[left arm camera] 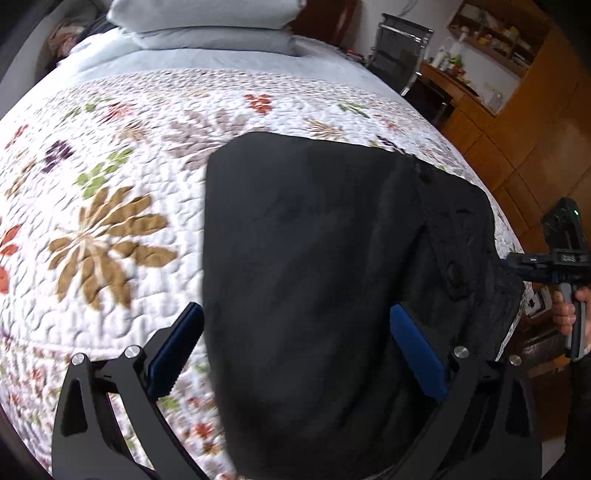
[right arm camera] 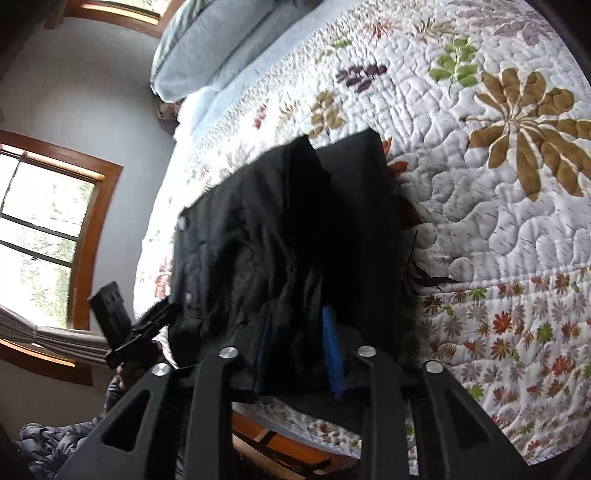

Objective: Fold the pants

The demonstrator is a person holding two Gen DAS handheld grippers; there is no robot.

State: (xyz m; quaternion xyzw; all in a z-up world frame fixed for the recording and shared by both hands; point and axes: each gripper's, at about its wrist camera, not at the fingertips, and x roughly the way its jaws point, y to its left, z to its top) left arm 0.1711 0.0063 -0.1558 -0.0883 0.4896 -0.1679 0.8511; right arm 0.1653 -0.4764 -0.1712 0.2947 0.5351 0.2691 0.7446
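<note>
The black pants (left arm camera: 314,258) lie folded on the flowered quilt (left arm camera: 110,206) of a bed. My left gripper (left arm camera: 295,347) is open, its blue pads wide apart on either side of the near end of the pants. My right gripper (right arm camera: 299,350) is shut on a bunched edge of the pants (right arm camera: 280,236) at the side of the bed. The right gripper also shows in the left wrist view (left arm camera: 532,262), at the right edge of the pants, with a hand on its handle. The left gripper shows in the right wrist view (right arm camera: 129,328), at the far left.
Grey pillows (left arm camera: 218,22) sit at the head of the bed. A chair (left arm camera: 399,51) and a wooden desk with shelves (left arm camera: 491,48) stand to the right of the bed. Windows (right arm camera: 40,229) are in the wall on the other side.
</note>
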